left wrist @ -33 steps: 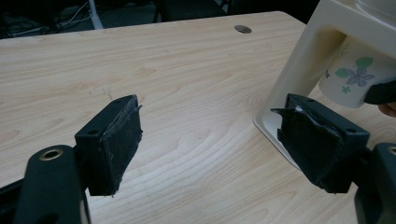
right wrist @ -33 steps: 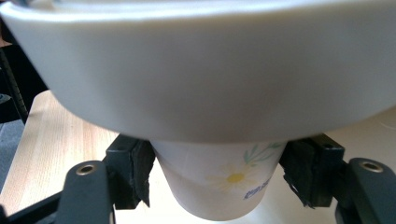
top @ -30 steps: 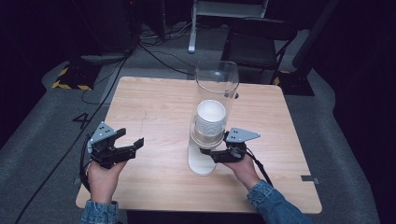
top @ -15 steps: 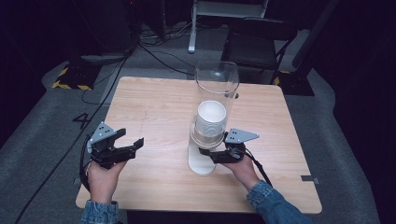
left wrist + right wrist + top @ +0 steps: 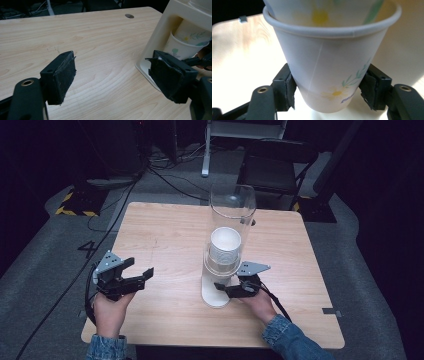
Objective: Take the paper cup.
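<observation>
My right gripper (image 5: 329,87) has just closed its jaws on the bottom paper cup (image 5: 329,72) in the cup dispenser (image 5: 216,292). I'd pull straight down without crushing it. My left gripper (image 5: 112,77), jaws wide, waits at the near left.

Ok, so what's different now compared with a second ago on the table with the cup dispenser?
Very little. The right gripper has just been closing its jaws and now pinches the bottom paper cup of the stack in the cup dispenser. The left gripper stayed open near the table's left edge, and the dispenser has not shifted.
</observation>
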{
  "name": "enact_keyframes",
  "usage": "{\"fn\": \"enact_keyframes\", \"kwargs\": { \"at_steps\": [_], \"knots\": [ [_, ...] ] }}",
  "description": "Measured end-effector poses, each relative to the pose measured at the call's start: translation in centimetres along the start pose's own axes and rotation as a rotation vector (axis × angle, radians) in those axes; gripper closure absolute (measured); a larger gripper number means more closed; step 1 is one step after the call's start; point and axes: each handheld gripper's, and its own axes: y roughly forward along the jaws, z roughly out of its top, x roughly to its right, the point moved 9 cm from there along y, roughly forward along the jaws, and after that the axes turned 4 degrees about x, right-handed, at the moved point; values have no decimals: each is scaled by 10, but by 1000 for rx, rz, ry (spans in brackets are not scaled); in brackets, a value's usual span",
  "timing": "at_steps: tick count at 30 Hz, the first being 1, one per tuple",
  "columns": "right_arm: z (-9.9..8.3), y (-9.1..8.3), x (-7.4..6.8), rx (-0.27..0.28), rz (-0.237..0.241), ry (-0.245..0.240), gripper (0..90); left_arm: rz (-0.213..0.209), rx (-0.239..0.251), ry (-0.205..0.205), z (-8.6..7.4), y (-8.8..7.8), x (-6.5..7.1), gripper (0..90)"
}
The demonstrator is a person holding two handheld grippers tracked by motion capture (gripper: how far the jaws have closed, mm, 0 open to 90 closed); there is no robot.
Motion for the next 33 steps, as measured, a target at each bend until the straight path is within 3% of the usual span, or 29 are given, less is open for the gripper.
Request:
{"fn": "enact_keyframes", "kwargs": {
  "at_steps": [2,16,33],
  "knots": [
    [3,-1,-1,8,7,-5,358,1,1,-7,0,0,-1,212],
    [-16,-4,0,-91,11,18,350,-18,-7,-13,0,10,-1,212],
    [-29,-31,2,-176,-28,-16,350,-67,-13,-9,10,35,5,214]
  ]
}}
